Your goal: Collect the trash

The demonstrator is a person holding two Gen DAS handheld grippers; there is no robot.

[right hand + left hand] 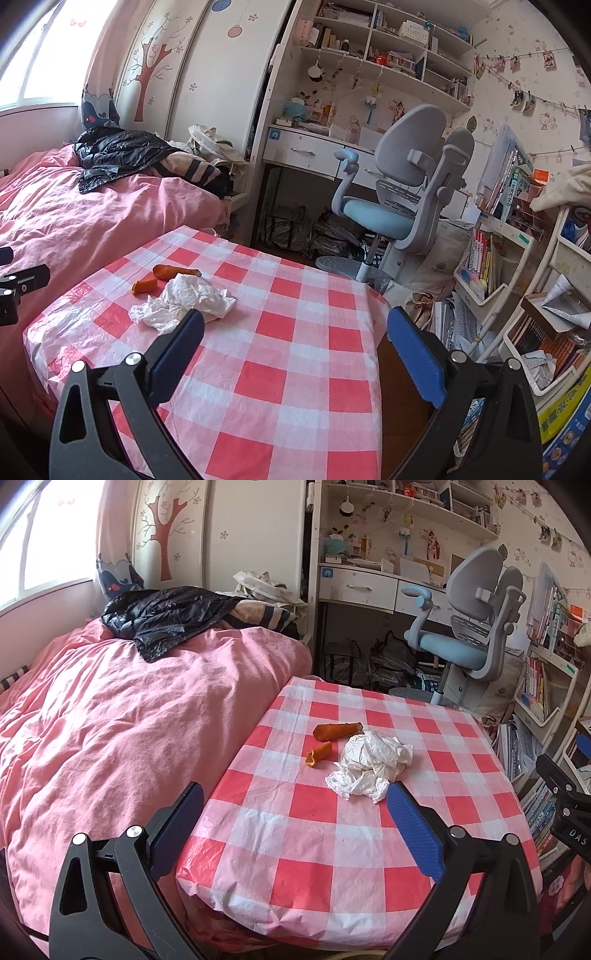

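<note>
My left claw [295, 805]: spread wide, nothing between the blue pads, held above the near edge of the table.
My right claw [295, 326]: also spread wide and holding nothing, above the table's near right part, its right finger out past the table edge.
Crumpled white paper [369, 766]: lies on the checked cloth just ahead of my left claw, its near edge close to my right finger's tip in the left wrist view; for my right claw [184, 301] it sits ahead and to the left, right behind the tip of the left finger.
Larger orange peel [337, 730]: just beyond the paper, touching or nearly touching its far edge; I cannot tell which.
Smaller orange peel [318, 754]: curled, just left of the paper and nearer to me than the larger piece.
Table [317, 849]: covered in a red and white checked cloth, directly under both claws.
Bed [110, 709]: pink cover, to the left of my left claw, against the table's side, with a black jacket [166, 616] at its far end.
Chair [402, 184]: grey and blue, well beyond the table, ahead of my right claw.
</note>
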